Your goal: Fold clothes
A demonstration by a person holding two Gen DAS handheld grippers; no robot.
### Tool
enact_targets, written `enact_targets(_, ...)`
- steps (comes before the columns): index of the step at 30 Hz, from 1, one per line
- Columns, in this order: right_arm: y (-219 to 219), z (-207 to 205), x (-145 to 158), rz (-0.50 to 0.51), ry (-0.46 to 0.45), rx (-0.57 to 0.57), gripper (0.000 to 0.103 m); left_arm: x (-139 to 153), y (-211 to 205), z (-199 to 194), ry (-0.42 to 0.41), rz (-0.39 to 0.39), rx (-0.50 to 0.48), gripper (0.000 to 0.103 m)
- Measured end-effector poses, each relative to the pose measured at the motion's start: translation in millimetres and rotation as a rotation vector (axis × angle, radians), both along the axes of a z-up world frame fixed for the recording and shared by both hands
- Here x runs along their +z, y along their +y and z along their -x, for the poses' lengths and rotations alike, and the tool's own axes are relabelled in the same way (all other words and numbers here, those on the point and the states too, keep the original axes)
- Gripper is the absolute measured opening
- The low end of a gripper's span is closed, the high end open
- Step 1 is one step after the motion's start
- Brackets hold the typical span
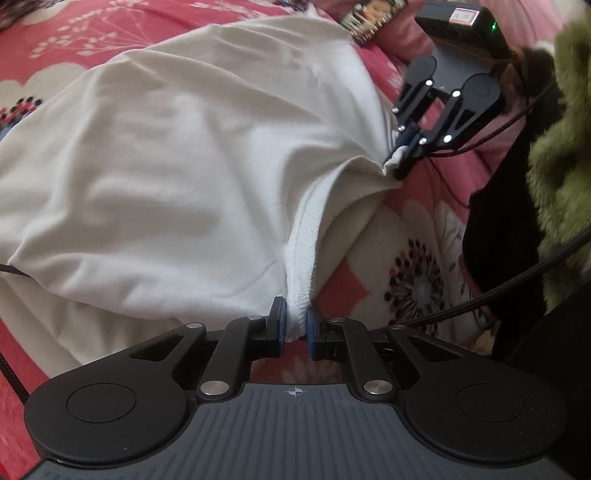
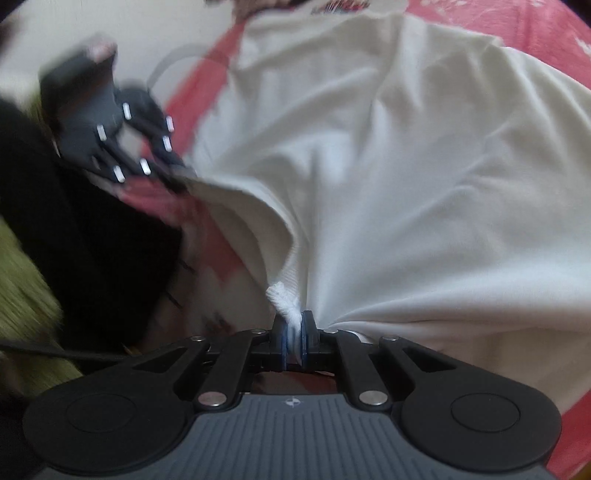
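Observation:
A white T-shirt (image 1: 177, 155) lies spread and rumpled over a pink flowered blanket (image 1: 399, 258). My left gripper (image 1: 296, 325) is shut on the shirt's ribbed collar edge, bunched between its blue pads. At the upper right of the left wrist view my right gripper (image 1: 400, 157) pinches the same collar edge further along. In the right wrist view my right gripper (image 2: 293, 339) is shut on a white ribbed fold of the T-shirt (image 2: 406, 184), and the left gripper (image 2: 177, 177) shows blurred at the upper left, holding the shirt's edge.
A green fluffy garment (image 1: 561, 147) and a black cloth (image 1: 498, 240) lie to the right of the shirt. Black cables (image 1: 480, 299) trail across the blanket. A printed packet (image 1: 373, 18) lies at the top beyond the shirt.

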State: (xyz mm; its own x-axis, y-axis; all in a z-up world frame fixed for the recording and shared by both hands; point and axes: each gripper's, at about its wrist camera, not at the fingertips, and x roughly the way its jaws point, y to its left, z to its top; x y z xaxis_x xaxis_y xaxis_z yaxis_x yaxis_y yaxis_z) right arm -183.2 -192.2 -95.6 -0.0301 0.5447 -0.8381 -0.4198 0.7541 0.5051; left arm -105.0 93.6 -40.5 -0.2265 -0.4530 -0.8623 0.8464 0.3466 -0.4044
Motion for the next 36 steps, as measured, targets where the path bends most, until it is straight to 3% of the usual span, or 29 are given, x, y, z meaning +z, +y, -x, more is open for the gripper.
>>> enact_targets(2, 9, 3, -5, 0.098, -0.002, 0.055, 0.01, 1, 0, -1, 0.003, -0.011, 0.002, 0.014)
enact_targets(5, 7, 2, 0, 0.131, 0.021, 0.104, 0.012, 8, 8, -8, 0.029, -0.027, 0.05, 0.024)
enact_targets(8, -4, -6, 18, 0.141, 0.017, 0.141, 0.023, 19, 28, -16, 0.066, -0.039, 0.123, 0.035)
enact_targets(10, -14, -12, 33, 0.141, 0.007, 0.163, 0.029, 27, 47, -19, 0.094, -0.06, 0.173, 0.035)
enact_targets(15, -48, -39, 79, 0.021, -0.113, 0.053, 0.032, 44, 105, -7, 0.053, -0.197, 0.339, 0.035)
enact_targets(19, -46, -56, 89, -0.06, -0.165, 0.009, 0.033, 63, 168, 4, 0.01, -0.328, 0.523, 0.035)
enact_targets(21, -38, -61, 86, -0.074, -0.182, 0.013, 0.033, 71, 196, 2, 0.023, -0.339, 0.621, 0.035)
enact_targets(27, -21, -82, 60, -0.143, -0.163, 0.026, 0.032, 77, 218, -21, -0.002, -0.09, 0.843, 0.037)
enact_targets(32, 9, -88, 37, -0.158, -0.102, 0.061, 0.03, 46, 191, -46, -0.025, 0.04, 0.857, 0.037)
enact_targets(36, 25, -70, 15, -0.144, 0.006, 0.072, 0.028, 32, 169, -66, -0.024, 0.161, 0.841, 0.037)
